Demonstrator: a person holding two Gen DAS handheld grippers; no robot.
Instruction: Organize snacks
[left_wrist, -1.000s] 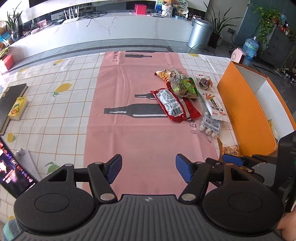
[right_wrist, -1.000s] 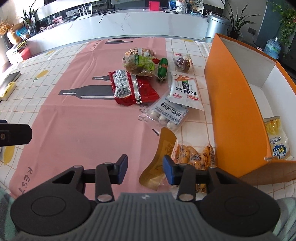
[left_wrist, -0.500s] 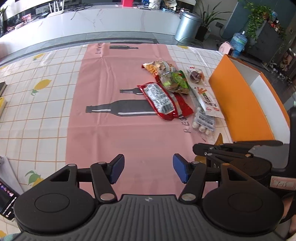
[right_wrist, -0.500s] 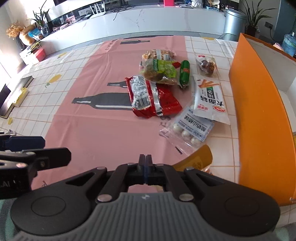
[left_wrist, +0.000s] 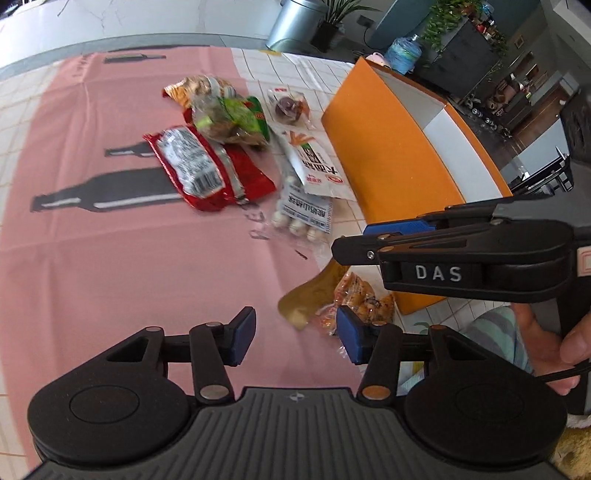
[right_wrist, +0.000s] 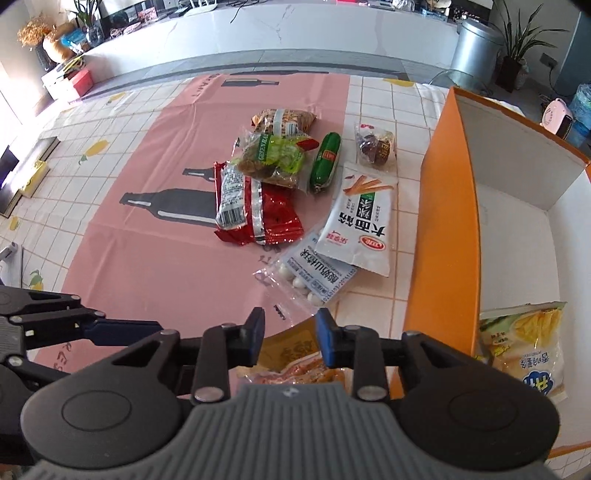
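Observation:
Several snack packets lie on the pink tablecloth: a red packet (right_wrist: 255, 210), a green-labelled bag (right_wrist: 273, 158), a green sausage (right_wrist: 325, 160), a white packet (right_wrist: 364, 221) and a clear pack of white balls (right_wrist: 314, 273). An orange box (right_wrist: 447, 221) stands at the right with a yellow-and-white bag (right_wrist: 524, 347) inside. A gold packet of orange snacks (left_wrist: 347, 299) lies by the box's near corner. My right gripper (right_wrist: 290, 334) is open just above it (right_wrist: 291, 354). My left gripper (left_wrist: 295, 334) is open beside that packet, low over the cloth.
The box's tall orange wall (left_wrist: 391, 162) rises right of the snack pile. The right gripper's body (left_wrist: 461, 254) crosses the left wrist view in front of the box. A white counter (right_wrist: 295, 33) and a metal bin (right_wrist: 476, 48) stand beyond the table.
My right gripper was shut half a second ago and is now open over the gold packet. My left gripper has moved right, toward that packet and the box.

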